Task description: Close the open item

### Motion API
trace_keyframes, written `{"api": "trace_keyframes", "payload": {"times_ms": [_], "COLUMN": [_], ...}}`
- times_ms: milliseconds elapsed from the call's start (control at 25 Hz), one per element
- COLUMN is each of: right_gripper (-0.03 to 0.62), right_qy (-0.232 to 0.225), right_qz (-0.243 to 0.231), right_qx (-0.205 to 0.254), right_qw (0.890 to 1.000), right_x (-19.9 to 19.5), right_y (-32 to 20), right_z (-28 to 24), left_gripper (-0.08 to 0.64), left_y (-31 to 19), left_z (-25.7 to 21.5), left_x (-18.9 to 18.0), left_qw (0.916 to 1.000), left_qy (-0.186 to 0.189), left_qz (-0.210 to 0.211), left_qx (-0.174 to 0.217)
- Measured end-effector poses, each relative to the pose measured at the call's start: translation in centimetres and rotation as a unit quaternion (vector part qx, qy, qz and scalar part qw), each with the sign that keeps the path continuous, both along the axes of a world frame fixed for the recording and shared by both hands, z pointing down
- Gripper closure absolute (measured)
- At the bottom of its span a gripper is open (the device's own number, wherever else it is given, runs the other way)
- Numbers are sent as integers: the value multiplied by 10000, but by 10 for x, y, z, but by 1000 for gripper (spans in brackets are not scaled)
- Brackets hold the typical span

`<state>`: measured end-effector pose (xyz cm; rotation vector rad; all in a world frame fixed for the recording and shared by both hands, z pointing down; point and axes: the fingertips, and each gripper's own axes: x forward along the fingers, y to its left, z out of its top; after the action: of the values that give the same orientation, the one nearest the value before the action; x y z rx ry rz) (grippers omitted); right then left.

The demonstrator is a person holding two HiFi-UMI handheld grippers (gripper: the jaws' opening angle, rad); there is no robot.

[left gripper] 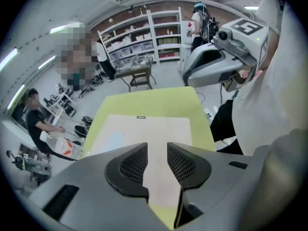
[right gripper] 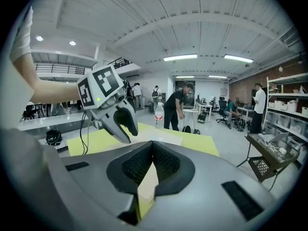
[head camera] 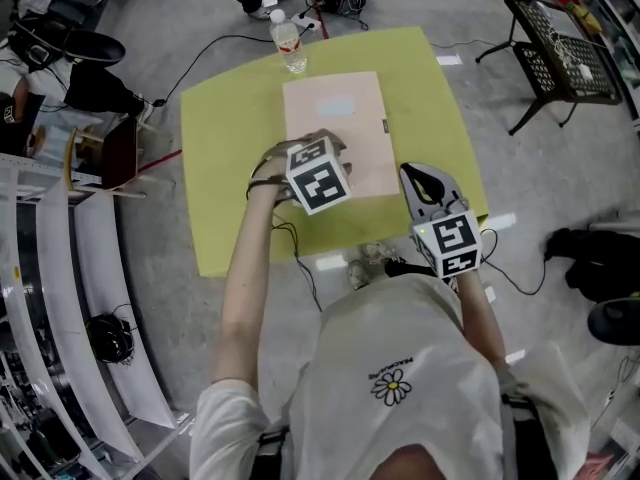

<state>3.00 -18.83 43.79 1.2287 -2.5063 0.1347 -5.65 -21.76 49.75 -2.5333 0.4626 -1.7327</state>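
Two empty tongs, folder looks shut
Beige folder [head camera: 340, 118] lies flat mid-tabletop [head camera: 225, 238]. Left tongs [left gripper: 158, 160] hover over its near edge, slightly parted, gripping nothing. Right tongs [right gripper: 153, 153] are closed and empty, by the near right corner. Risk: an unpressed cover springs up, or a swing clips the bottle [head camera: 290, 43] at the far edge.

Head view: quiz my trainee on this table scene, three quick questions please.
1. True or false: the beige folder lies flat and closed on the yellow table.
2. What stands at the table's far edge? A mug; B water bottle; C lamp.
3. Fill in: the jaws of the right tool are ___, with nothing between them.
Key: 1 true; 2 B; 3 shut.
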Motion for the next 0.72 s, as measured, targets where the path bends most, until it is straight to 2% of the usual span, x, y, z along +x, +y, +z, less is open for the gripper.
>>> {"api": "trace_keyframes", "payload": {"times_ms": [120,200,320,440,520,560,720], "right_gripper": [581,581,581,581,581,581,581], "right_qy": [8,-26,-14,65,77,73,8], "right_qz": [-34,-47,-65,-98,-155,-181,-256], "right_qx": [146,254,379,546,678,737,909], "right_qw": [9999,9997,9993,9984,9975,9971,9955], "right_x": [2,1,-2,-4,-8,-9,-15], "right_y": [-2,-4,-6,-5,-6,-6,-5], "right_z": [-7,-14,-24,-33,-40,-44,-57], "left_gripper": [462,535,544,545,545,545,545], "left_y": [-18,-30,-36,-35,-33,-32,-20], "left_z": [-30,-54,-88,-113,-128,-136,-171], "left_x": [1,2,3,4,3,3,-1], "left_qw": [9981,9932,9828,9712,9587,9498,9029], "left_qy": [249,593,1170,1577,1972,2290,3694], "left_qz": [-251,-476,-661,-753,-917,-1041,-1617], "left_qx": [499,882,1262,1618,1835,1861,1489]}}
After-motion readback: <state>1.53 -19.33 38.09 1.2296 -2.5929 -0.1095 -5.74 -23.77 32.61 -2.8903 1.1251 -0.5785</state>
